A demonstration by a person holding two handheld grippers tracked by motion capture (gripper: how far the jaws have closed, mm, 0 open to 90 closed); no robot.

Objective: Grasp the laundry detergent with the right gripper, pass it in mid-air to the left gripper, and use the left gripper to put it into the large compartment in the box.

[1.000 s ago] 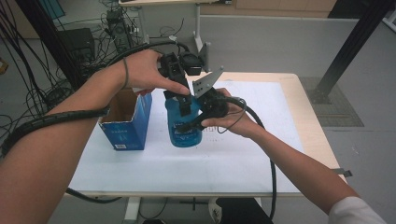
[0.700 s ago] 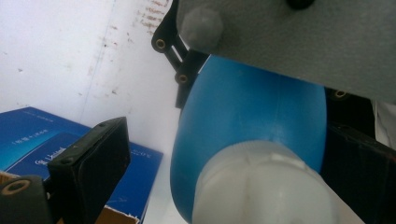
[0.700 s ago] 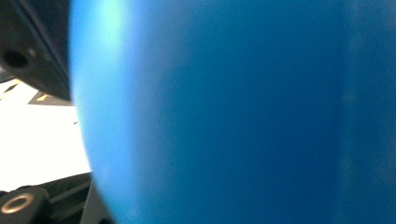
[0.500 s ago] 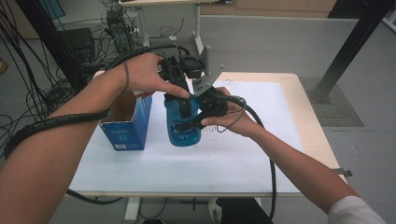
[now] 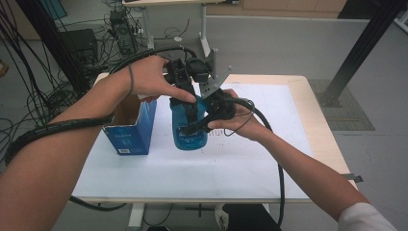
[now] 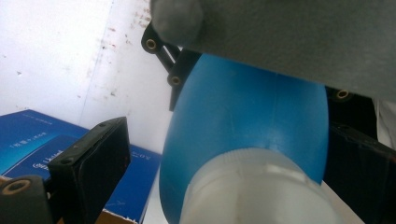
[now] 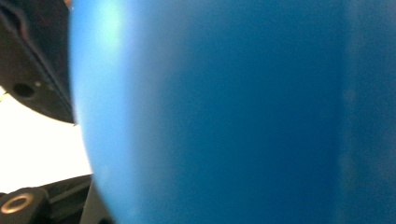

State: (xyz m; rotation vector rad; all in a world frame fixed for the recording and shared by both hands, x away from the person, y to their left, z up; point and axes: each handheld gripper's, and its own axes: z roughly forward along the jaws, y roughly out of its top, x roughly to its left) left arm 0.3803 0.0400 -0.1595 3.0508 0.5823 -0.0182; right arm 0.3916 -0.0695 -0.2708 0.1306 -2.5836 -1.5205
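High view shows our right gripper (image 5: 195,126) clamped on the translucent blue plastic bottle (image 5: 188,126), upright on the white table (image 5: 250,163) beside the blue cardboard box (image 5: 129,134). Our left gripper (image 5: 188,101) straddles its frosted neck (image 6: 261,191), jaws apart. The bottle is steadied; work at its top looks unfinished.

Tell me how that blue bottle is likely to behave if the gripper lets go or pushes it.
The blue bottle stands tall and narrow on the table, so a push up high would probably tip it. Its rounded body looks smooth and glossy, so it may slip in a grip and would likely roll once down. It looks like rigid plastic, probably stiff.
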